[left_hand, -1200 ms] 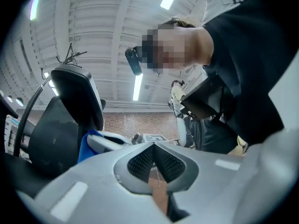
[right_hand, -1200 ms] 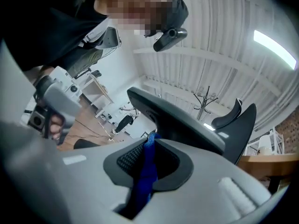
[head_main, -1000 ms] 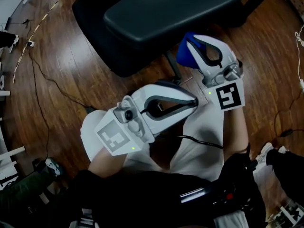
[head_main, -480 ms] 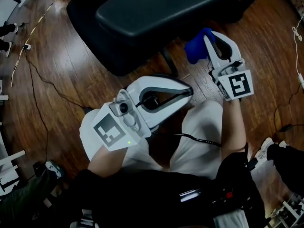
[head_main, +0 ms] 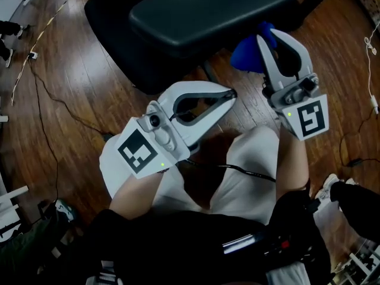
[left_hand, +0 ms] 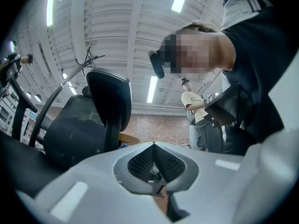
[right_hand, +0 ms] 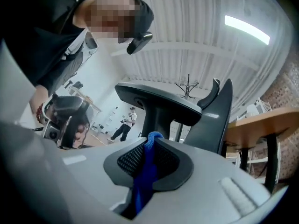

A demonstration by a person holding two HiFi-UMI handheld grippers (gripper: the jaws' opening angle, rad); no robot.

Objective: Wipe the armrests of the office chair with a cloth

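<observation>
Over the last second the white plastic right gripper (head_main: 268, 35) has climbed toward 1 o'clock in the head view and rolled. It has carried the crumpled blue fabric cloth (head_main: 246, 55) off the brown wooden floor (head_main: 77, 100) side and up to the near edge of the long black padded armrest (head_main: 214, 10). Whether cloth and pad touch I cannot tell, so I judge that wiping is about to start rather than under way. Its jaws pinch the cloth, which runs 12 to 6 between them with a tuft poking out at 12. The white plastic left gripper (head_main: 230, 92), near centre, has barely shifted, and its jaws are pressed together on nothing. The armrest's long axis lies roughly 9 to 3, its right end tipped toward 2, with the cloth beside its right half.
</observation>
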